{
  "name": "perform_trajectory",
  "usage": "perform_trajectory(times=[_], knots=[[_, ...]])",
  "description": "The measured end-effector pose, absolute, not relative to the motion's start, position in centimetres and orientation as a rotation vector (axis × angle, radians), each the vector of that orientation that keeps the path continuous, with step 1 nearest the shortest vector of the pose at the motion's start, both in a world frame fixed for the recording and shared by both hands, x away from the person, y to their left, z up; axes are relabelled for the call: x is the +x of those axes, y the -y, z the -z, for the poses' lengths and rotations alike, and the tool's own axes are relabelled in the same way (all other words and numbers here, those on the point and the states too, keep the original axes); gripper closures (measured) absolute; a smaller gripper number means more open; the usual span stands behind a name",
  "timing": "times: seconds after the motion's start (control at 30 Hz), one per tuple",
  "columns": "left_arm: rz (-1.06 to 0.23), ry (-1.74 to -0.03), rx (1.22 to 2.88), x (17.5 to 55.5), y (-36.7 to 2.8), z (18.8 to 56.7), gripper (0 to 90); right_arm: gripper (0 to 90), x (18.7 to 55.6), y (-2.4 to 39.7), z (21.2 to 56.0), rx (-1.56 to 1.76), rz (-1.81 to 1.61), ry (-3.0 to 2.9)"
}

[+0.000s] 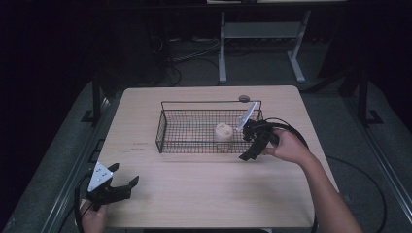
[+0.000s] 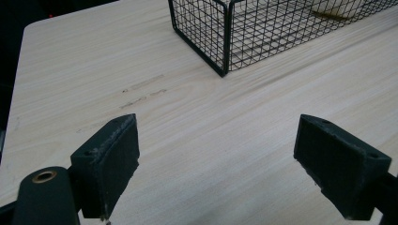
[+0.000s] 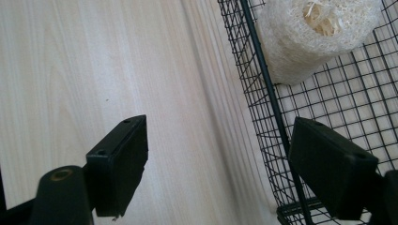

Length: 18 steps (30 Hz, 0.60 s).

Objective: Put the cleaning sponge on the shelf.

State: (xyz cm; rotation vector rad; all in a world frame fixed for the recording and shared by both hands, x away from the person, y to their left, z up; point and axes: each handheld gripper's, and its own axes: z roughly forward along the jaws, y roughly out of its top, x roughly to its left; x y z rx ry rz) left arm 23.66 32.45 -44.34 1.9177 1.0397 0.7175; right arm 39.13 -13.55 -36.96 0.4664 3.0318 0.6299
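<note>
A black wire basket (image 1: pixel 194 141) stands at the middle back of the wooden table (image 1: pixel 209 194). Inside it, toward its right end, a pale loofah piece (image 1: pixel 223 132) stands upright. My right gripper (image 1: pixel 246 144) is at the basket's front right corner, open. In the right gripper view the basket's rim (image 3: pixel 263 79) runs between the jaws, one jaw over the table and one over the mesh, with the loofah (image 3: pixel 305 37) just ahead. My left gripper (image 1: pixel 124 174) is open near the table's front left, holding nothing. The basket's corner (image 2: pixel 225 42) lies far ahead of the left gripper (image 2: pixel 216 164).
A small dark round disc (image 1: pixel 244 98) lies at the table's back edge behind the basket. Beyond the table a white desk frame (image 1: pixel 262 29) and cables rest on the dark floor. Bare wood stretches between the two grippers.
</note>
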Motion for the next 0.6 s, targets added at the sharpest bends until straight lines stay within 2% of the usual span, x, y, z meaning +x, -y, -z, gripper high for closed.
perform_trajectory(times=[0.6], knots=[[-0.718, -1.038, 1.918, 23.6, -32.4, 44.4, 13.7, 18.8, 35.9, 14.9, 35.5, 0.432, -0.670, -2.976]])
